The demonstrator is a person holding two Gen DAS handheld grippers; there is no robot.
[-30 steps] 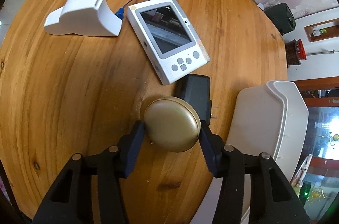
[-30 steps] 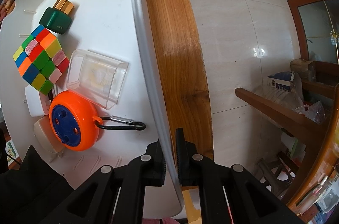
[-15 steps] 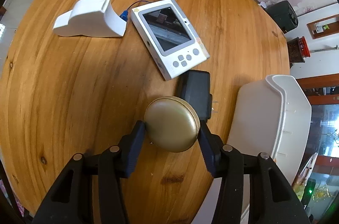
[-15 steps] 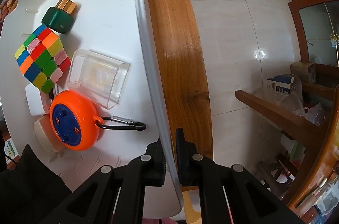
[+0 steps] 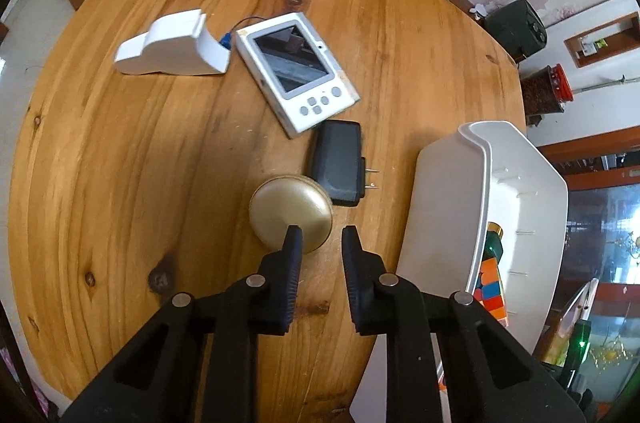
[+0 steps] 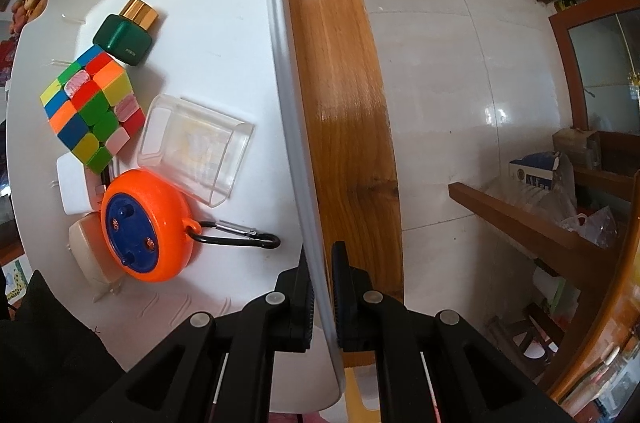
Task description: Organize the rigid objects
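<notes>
Fingers of the left gripper (image 5: pixel 319 237) have come nearly together with nothing between them, above the worktop (image 5: pixel 120 183); the gold puck (image 5: pixel 291 212) lies free on the wood below, one fingertip overlapping its near rim in the view. Just beyond the puck, touching it or nearly so, is a black adapter (image 5: pixel 337 162), then a white handheld (image 5: pixel 296 66) and a white stand (image 5: pixel 172 45) farther toward the far edge. The white bin (image 5: pixel 444 199) sits at the worktop's right edge. The right gripper (image 6: pixel 320 263) is clamped on the bin's rim (image 6: pixel 288 91). Inside the bin lie a cube (image 6: pixel 94 109), a green bottle (image 6: pixel 124 35), a clear box (image 6: pixel 196 147) and an orange reel (image 6: pixel 146 225) with a carabiner (image 6: pixel 240 239)
</notes>
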